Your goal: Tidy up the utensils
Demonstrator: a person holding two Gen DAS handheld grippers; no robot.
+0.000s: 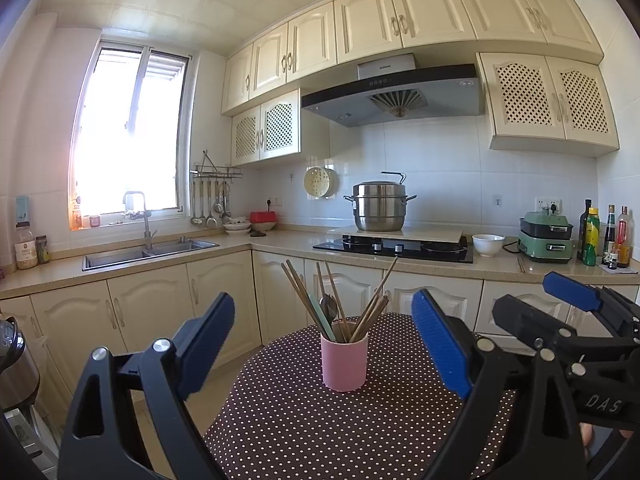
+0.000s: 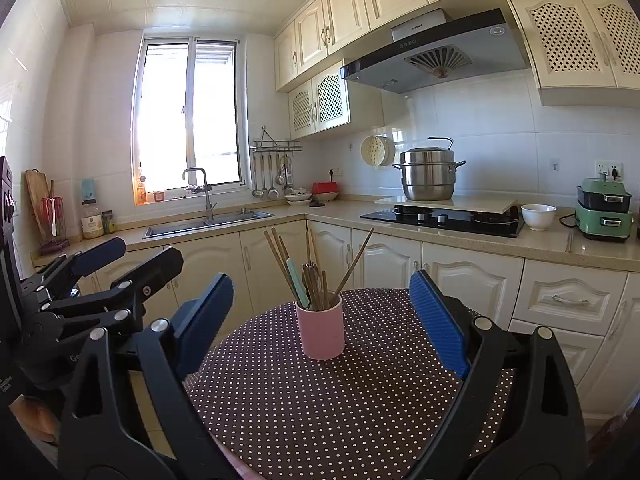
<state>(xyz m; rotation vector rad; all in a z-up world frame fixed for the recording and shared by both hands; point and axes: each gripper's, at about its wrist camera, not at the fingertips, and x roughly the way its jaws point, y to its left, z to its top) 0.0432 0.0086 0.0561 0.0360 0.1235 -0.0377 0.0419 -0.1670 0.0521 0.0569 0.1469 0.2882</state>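
Observation:
A pink cup stands upright on a round table with a brown polka-dot cloth. It holds several wooden chopsticks, a metal spoon and a pale green utensil. My left gripper is open and empty, above the near side of the table, with the cup in line between its blue pads. My right gripper is open and empty too, the cup framed between its pads. The right gripper also shows at the right edge of the left wrist view, and the left gripper at the left of the right wrist view.
Cream cabinets and a beige counter run behind the table, with a sink, a black hob bearing a steel pot, a white bowl, a green cooker and bottles. A kettle stands at left.

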